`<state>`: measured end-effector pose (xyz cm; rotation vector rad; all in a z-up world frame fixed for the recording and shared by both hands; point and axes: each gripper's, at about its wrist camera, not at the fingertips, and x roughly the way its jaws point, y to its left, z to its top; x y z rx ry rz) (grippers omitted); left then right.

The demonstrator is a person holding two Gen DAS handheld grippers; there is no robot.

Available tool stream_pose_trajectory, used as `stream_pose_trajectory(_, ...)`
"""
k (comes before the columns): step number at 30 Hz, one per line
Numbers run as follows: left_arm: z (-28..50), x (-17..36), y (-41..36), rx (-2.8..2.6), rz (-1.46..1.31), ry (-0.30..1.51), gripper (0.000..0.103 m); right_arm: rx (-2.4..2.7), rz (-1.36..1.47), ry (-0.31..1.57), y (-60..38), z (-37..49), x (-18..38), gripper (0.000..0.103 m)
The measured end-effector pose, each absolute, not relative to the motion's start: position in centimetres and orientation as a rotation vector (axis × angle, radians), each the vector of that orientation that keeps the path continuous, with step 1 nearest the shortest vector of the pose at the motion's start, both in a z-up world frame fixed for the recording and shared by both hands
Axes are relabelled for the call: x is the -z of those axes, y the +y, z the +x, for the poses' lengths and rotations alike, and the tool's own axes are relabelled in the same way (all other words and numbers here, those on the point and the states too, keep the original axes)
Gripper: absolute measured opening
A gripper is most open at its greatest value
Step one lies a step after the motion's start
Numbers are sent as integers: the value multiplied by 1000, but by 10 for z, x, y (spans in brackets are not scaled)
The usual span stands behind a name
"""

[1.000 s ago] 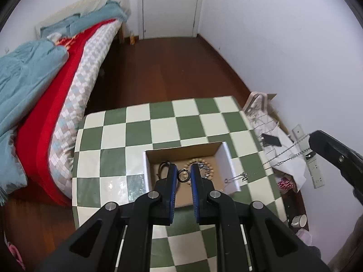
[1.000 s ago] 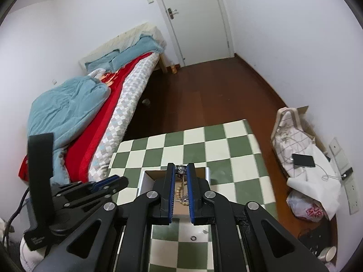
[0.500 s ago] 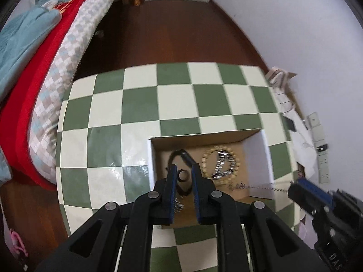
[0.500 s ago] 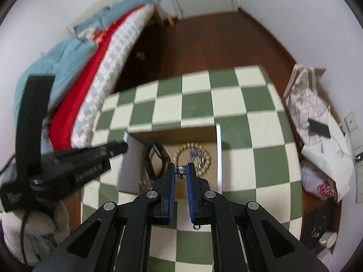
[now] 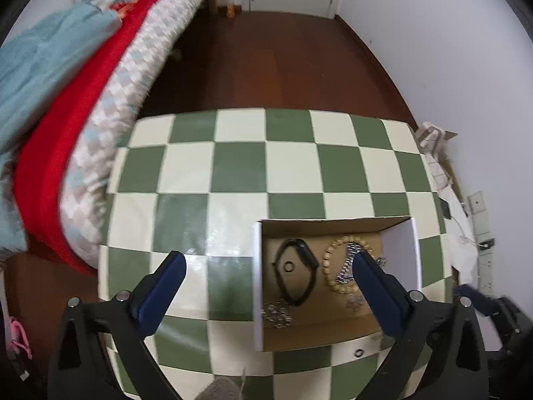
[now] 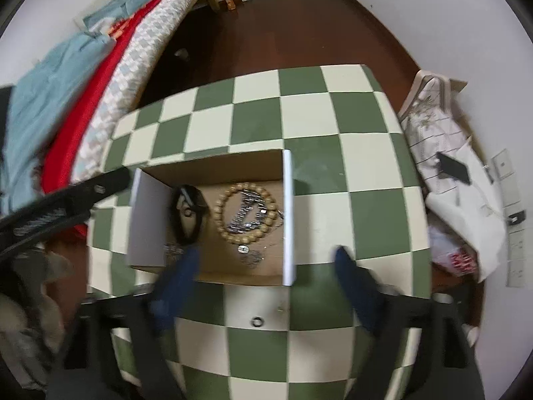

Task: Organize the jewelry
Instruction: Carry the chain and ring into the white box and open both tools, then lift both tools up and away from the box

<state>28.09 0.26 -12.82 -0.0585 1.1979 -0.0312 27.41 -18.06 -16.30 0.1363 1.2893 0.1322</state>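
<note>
Green-and-cream checks cover the desk point(image 5: 240, 166), which stands on a dark wooden floor point(image 5: 283, 60) beside a bed point(image 5: 66, 106) heaped with red and pale blue bedding; a white door closes the far wall. By the right-hand wall a white bag point(image 6: 433, 126) and a black phone point(image 6: 453, 168) lie on the floor. An open cardboard box point(image 5: 333, 320) sits on the desk and holds a black band point(image 5: 296, 276) with a small ring point(image 5: 288, 266) lying inside its loop, a wooden bead bracelet point(image 6: 245, 213) circling a silver link bracelet point(image 6: 248, 215), and silver chains near the front. One more ring point(image 6: 257, 322) rests on the desk just outside the box's near wall. The left claw point(image 5: 268, 266) hangs spread wide over the box's left wall, empty; half a second ago it was pinched on the ring. The right claw point(image 6: 266, 260), blurred, also gapes empty, having let go of its chain.
</note>
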Motion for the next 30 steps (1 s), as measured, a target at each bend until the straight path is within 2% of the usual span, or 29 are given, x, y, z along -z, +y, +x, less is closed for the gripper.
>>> stream_pose_trajectory(2,273,124,3,1,-23,1162,102,-105,88,1292,-177,271,165,96)
stream_pose_trajectory(5,259,120,4,-27,20,1124,102,-76,46,1292,-175,267,168,103)
stream_pose_trajectory(15,223,107,7,-81,99,1055,102,-38,6,1245,-170,246,156,103)
stream_pose_trajectory(30,154,53,5,-96,111,892,102,-14,-19,1089,-166,189,92,103)
